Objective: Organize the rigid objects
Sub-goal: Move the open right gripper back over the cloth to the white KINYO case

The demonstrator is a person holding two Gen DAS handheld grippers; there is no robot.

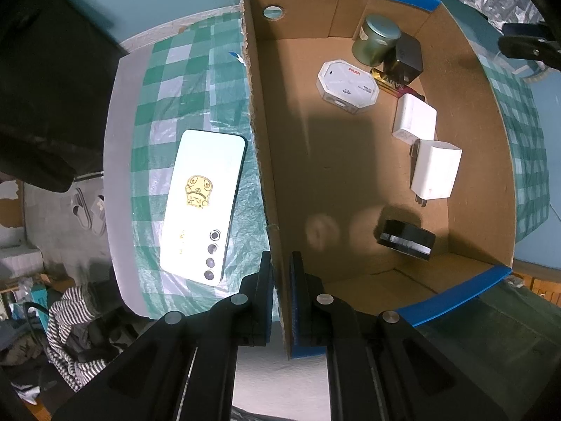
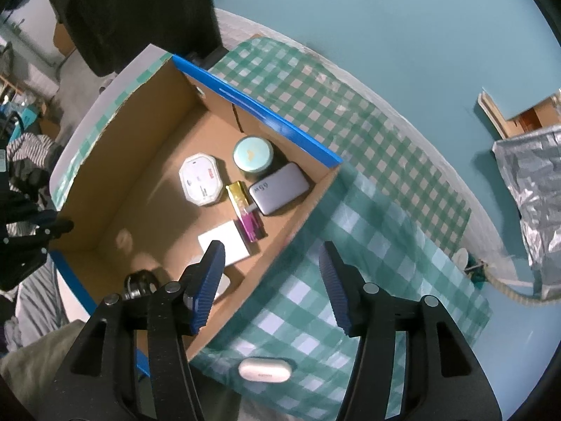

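A cardboard box (image 1: 291, 161) with blue rims stands on the checked cloth. My left gripper (image 1: 281, 280) is shut on the box's near wall. Inside the box lie a green tin (image 1: 375, 40), a white octagonal case (image 1: 347, 82), a dark charger (image 1: 405, 58), two white chargers (image 1: 415, 119) and a black round lid (image 1: 406, 238). A white phone (image 1: 205, 203) lies face down on the cloth left of the box. My right gripper (image 2: 271, 280) is open and empty above the box's right wall (image 2: 298, 231). A white earbud case (image 2: 264, 370) lies on the cloth below it.
The table edge runs along the left in the left wrist view, with striped clothing (image 1: 73, 329) on the floor below. A silver foil bag (image 2: 533, 207) and a rope (image 2: 508, 289) lie at the right. A teal wall (image 2: 385, 28) stands behind the table.
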